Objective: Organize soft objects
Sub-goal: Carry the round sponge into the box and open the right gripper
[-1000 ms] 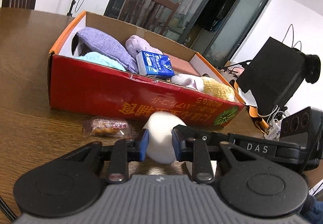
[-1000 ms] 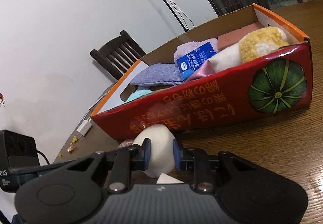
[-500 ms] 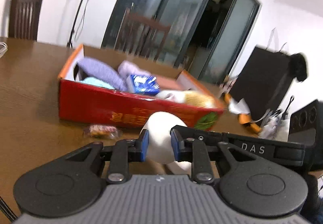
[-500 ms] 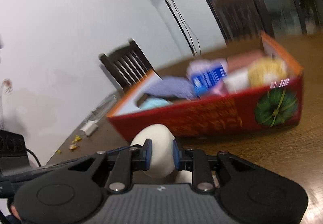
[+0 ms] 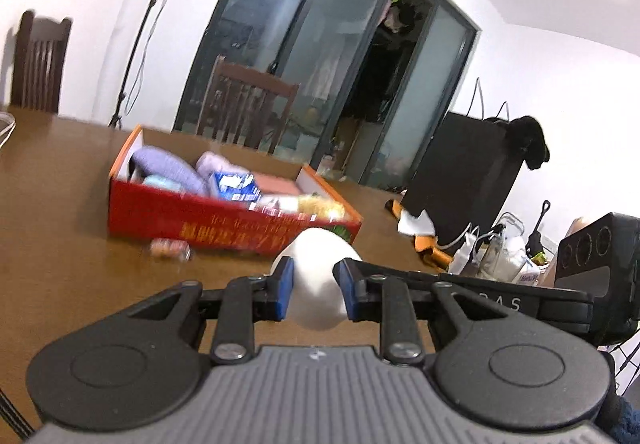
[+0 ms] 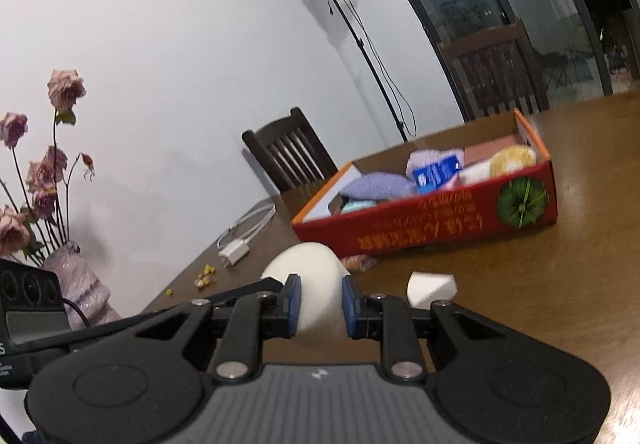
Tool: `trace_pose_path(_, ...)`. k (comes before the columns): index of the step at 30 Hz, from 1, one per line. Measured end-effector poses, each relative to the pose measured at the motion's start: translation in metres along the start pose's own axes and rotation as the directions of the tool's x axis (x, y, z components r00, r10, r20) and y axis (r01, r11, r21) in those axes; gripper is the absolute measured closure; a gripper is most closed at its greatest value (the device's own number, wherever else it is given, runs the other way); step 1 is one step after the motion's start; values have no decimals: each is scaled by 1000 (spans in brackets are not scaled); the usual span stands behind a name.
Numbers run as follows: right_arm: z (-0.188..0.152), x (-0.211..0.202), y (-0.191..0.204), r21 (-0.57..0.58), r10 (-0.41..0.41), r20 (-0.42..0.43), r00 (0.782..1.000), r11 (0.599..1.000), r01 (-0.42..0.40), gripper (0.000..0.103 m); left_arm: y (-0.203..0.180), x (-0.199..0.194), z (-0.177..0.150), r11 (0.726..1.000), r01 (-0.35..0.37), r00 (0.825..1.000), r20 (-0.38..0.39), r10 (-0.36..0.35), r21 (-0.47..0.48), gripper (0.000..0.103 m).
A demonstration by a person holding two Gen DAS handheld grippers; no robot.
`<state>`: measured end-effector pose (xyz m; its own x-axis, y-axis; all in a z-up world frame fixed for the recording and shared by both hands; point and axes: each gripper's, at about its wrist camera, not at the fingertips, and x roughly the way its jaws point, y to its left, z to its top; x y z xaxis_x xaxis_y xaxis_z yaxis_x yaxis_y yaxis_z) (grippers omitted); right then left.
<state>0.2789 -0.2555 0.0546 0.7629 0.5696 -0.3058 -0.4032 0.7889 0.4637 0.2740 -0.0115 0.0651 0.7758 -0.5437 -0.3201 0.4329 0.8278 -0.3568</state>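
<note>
Left hand-held gripper [image 5: 313, 286]: aimed slightly downward, raised above the worktop [image 5: 60, 244]; blue pads pinch a white egg-shaped soft object [image 5: 318, 280] from both sides.
Right hand-held gripper [image 6: 318, 302]: same slight downward tilt; pads clamp the same white egg-shaped soft object [image 6: 312, 284].
Red box [image 6: 440, 228]: ahead of both hand-held grippers, on the worktop, filled with soft items.
White foam piece [image 6: 430, 288]: on the worktop just right of the right hand-held gripper's tips.
</note>
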Motion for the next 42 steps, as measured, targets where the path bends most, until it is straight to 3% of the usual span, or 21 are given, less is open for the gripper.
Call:
trace_pose_path(4,33,11,-7,-28,-3,45,999,1000,5,82,12,31,38,1000,27,1000,12,-27,6,78)
trace_pose_path(8,77,53,-27,-17,-19,37,999,1000,20,82,43,89,78,997,21,999,-44,-24,-73,78)
trace_pose_path(16,130,176,-88,44,-76,-130,989,996,83,82,111,195,102,987,-70,984,-174,45,-144,78)
trace_pose_path(18,131,201,-97,42,-100,-186,977,993,109,81,121,214,99,986,-109,970,-229,77,-130,78)
trace_pose_path(20,129,225,-104,54,-135,-300,944,986,158,82,126,223,92,985,-142,952,-284,110,-95,78)
trace_pose_path(23,124,240,-107,38,-143,-382,913,985,170,81,127,222,83,988,-144,941,-318,117,-62,77)
trace_pose_path(28,127,260,-116,59,-136,-442,886,982,180,82,143,230,81,973,-187,931,-339,132,-132,75)
trace_pose_path(30,127,263,-117,58,-147,-442,885,980,191,73,141,225,81,974,-195,933,-328,146,-119,69)
trace_pose_path(33,125,254,-104,-15,-188,-395,899,980,199,67,129,207,85,980,-189,943,-290,162,-68,59)
trace_pose_path(35,130,241,-94,-47,-204,-360,910,979,201,62,117,192,92,979,-201,947,-258,192,-11,58)
trace_pose_path(40,155,187,-70,-96,-211,-252,944,976,193,56,95,146,114,973,-219,957,-179,229,72,53)
trace_pose_path(42,164,160,-59,-127,-220,-201,955,972,197,50,85,121,123,968,-224,962,-135,238,112,45)
